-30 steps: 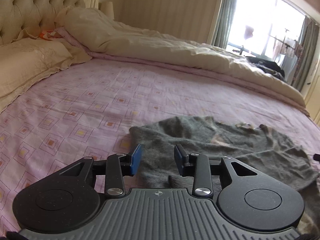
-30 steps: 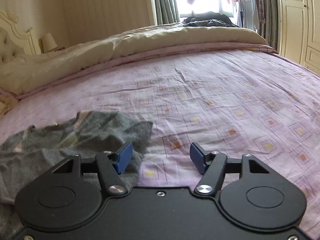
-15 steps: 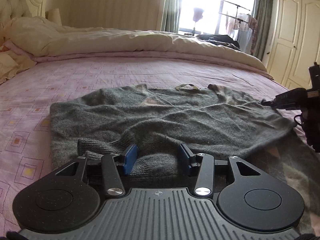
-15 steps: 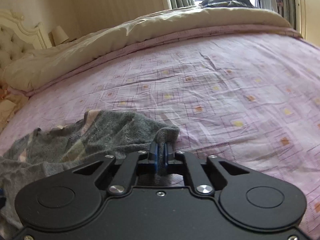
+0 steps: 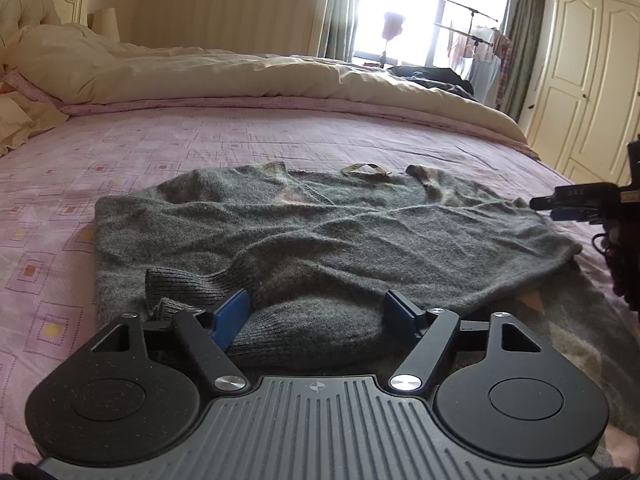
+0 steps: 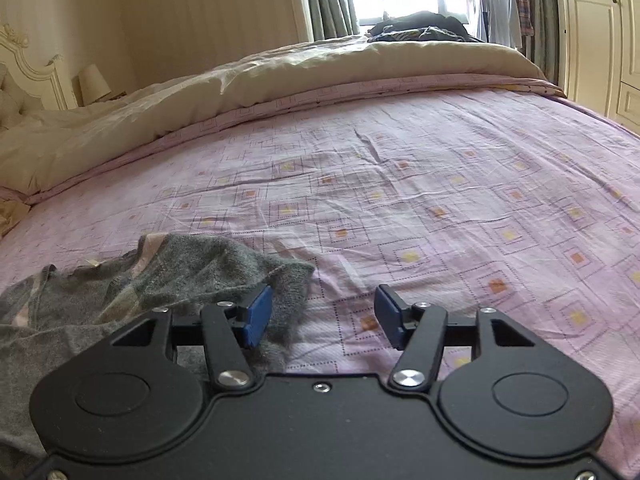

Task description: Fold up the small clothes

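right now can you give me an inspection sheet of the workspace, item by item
surface: bed with pink patterned sheet, lightly creased
job's things: grey sweater spread on the sheet, rumpled, a ribbed cuff folded over near the front
clutter: cream duvet bunched along the far side; dark clothes piled beyond it
grippers: left tool open, straddling a sweater fold; right tool open at the sweater's edge
cables: nothing seen
surroundings: bright window, curtains, wardrobe, tufted headboard, lamp
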{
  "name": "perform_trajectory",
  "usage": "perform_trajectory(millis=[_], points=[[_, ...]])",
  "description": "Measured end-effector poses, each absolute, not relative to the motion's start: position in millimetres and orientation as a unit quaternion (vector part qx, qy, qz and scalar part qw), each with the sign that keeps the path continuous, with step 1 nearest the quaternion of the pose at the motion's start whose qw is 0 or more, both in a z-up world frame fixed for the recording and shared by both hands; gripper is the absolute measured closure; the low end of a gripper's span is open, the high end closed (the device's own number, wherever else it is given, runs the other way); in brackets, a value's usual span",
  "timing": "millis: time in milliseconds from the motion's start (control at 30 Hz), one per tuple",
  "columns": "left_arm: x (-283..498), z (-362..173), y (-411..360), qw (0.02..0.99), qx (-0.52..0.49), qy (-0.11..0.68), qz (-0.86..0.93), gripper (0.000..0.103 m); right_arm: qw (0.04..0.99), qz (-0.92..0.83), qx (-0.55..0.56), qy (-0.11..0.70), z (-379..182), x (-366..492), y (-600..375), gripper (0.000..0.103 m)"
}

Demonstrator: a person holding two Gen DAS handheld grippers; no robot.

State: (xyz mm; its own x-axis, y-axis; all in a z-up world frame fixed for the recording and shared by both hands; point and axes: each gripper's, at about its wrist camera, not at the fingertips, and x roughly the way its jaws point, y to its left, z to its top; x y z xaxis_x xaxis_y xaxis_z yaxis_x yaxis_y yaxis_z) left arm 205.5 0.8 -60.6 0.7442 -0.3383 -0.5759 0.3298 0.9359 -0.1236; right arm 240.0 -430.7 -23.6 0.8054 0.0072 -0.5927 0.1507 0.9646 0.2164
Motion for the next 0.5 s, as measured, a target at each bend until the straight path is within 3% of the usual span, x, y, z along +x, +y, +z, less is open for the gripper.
perform_trajectory(millis=[167, 500], points=[[170.0, -56.4, 2.3, 0.931, 0.025, 0.329, -0.158, 0.013, 0.951, -0.012, 0.13, 0.282, 0.5, 180.3, -424.6, 0.03], [94.5, -63.2, 39.5, 0.923, 0.003, 0.365, -0.122, 0.011, 0.949, 0.042, 0.144, 0.278, 5.2, 63.3, -388.7, 0.028]])
